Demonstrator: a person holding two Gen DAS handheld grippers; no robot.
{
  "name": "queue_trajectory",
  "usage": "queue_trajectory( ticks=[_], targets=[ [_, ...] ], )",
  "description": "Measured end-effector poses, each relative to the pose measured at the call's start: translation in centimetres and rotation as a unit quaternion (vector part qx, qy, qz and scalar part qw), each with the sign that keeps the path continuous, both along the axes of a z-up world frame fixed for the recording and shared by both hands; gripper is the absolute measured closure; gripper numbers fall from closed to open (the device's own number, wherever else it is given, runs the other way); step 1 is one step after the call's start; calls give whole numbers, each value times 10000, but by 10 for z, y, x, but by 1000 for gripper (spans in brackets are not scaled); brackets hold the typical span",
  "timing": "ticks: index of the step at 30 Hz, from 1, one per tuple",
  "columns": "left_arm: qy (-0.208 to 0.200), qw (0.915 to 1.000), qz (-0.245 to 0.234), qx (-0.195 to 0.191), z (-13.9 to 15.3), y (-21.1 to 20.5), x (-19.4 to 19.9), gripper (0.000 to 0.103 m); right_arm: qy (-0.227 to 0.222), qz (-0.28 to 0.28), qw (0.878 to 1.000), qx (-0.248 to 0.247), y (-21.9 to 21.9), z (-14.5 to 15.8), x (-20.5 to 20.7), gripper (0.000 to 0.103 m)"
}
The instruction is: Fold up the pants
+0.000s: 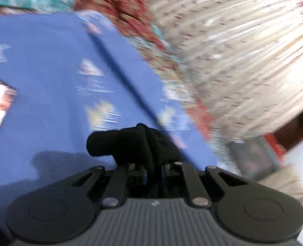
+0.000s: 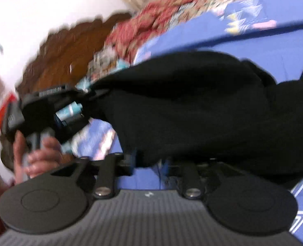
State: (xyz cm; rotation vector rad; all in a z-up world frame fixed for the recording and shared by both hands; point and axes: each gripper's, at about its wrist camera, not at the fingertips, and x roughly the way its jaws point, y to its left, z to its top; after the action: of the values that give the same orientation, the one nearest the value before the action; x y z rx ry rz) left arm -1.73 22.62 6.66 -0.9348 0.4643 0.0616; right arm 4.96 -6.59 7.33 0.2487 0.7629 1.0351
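1. One left gripper [image 2: 90,94], held in one hand [image 2: 36,153], sits left of the black pants [image 2: 192,110]; my left wrist view shows its jaws closed on a bunched fold [image 1: 131,143] of them.
2. One pair of pants hangs over the blue sheet [image 2: 285,12].
3. My right gripper [image 2: 151,164] has cloth draped across its fingers; I cannot tell whether it grips.

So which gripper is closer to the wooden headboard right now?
Left. The left gripper holds one end of the black pants up right in front of the headboard; the right gripper sits further back, gripping the pants' other end.
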Motion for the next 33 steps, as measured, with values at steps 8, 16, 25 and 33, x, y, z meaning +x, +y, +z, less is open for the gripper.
queue_trajectory(
  ticks=[8, 16, 25, 33],
  targets=[
    [1355, 9888, 426, -462, -77, -2, -21, 69, 73, -1102, 9938, -159, -85, -6, 30, 59],
    [1384, 9877, 374, -622, -75, -7, -7, 50, -286, -3198, 9439, -774, -174, 14, 133, 53],
    [1473, 9857, 224, -793, -81, -5, 10, 92, 1696, -3912, 9031, -516, -200, -48, 258, 86],
    [3, 9982, 50, -590, 35, 24, 116, 95, 914, -3927, 9104, 926, -187, 72, 276, 91]
  ],
)
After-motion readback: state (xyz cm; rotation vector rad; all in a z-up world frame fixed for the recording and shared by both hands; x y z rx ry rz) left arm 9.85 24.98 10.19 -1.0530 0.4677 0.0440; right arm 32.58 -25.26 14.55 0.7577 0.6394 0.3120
